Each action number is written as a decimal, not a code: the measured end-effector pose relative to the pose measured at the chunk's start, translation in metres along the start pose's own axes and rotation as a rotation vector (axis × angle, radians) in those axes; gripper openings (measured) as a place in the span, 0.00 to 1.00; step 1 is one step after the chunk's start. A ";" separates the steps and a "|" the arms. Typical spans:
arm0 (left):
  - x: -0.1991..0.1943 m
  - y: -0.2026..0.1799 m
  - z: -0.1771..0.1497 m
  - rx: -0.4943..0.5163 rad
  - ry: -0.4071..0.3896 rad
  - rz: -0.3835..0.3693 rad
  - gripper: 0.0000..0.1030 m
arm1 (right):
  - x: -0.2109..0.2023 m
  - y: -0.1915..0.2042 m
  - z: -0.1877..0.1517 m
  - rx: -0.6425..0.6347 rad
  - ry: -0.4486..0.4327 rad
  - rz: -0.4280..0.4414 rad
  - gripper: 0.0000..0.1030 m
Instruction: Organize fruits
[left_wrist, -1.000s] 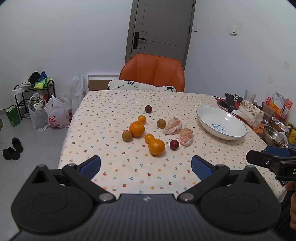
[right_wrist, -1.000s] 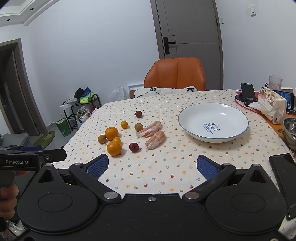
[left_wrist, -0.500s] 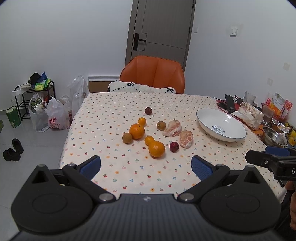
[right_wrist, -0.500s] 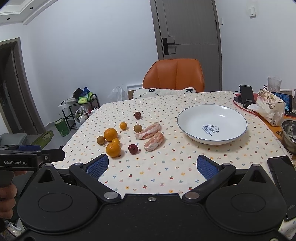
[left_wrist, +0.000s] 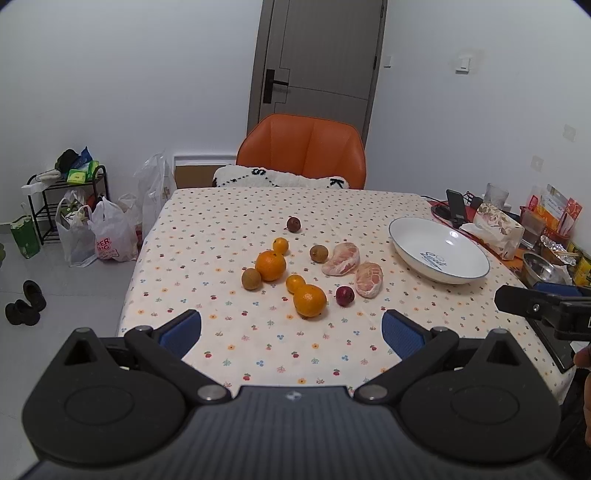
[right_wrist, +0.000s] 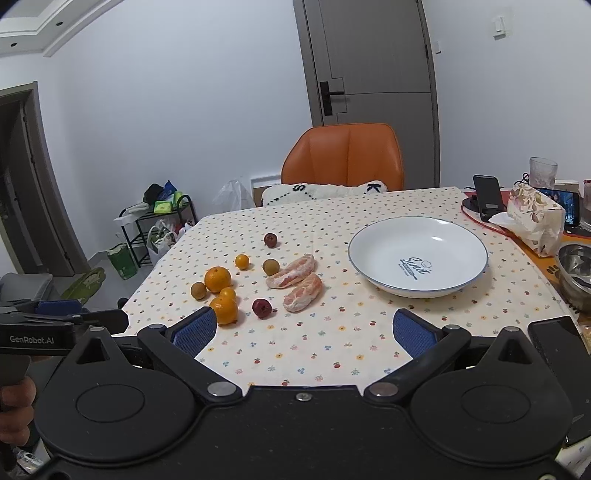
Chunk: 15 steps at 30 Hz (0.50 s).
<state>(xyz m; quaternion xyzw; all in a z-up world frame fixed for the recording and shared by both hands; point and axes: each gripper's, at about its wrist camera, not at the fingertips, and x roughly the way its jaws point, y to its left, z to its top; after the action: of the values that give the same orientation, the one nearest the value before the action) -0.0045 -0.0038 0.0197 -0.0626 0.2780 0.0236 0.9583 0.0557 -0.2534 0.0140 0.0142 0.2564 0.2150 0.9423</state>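
Both the left gripper (left_wrist: 291, 332) and right gripper (right_wrist: 302, 328) hold their jaws apart, empty; the fruit cluster (left_wrist: 306, 267) lies at twelve o'clock, the white plate (right_wrist: 417, 254) at one.

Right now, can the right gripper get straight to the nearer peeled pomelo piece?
Probably yes. The right gripper is open and empty, and only bare tablecloth lies between it and the nearer pomelo piece. The dark red fruit sits just to the piece's left, apart from it.
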 end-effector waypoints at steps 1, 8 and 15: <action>0.001 0.000 0.000 -0.001 0.000 -0.001 1.00 | 0.000 0.000 0.000 -0.001 -0.002 0.003 1.00; 0.006 -0.004 0.002 0.010 -0.009 0.009 1.00 | 0.004 -0.002 0.000 -0.001 -0.002 0.014 1.00; 0.012 -0.005 0.005 0.006 -0.024 0.011 1.00 | 0.014 -0.005 -0.002 -0.020 -0.003 0.024 1.00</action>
<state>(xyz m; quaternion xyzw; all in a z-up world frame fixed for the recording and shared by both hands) 0.0087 -0.0084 0.0184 -0.0577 0.2667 0.0286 0.9616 0.0675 -0.2528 0.0051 0.0083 0.2524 0.2289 0.9401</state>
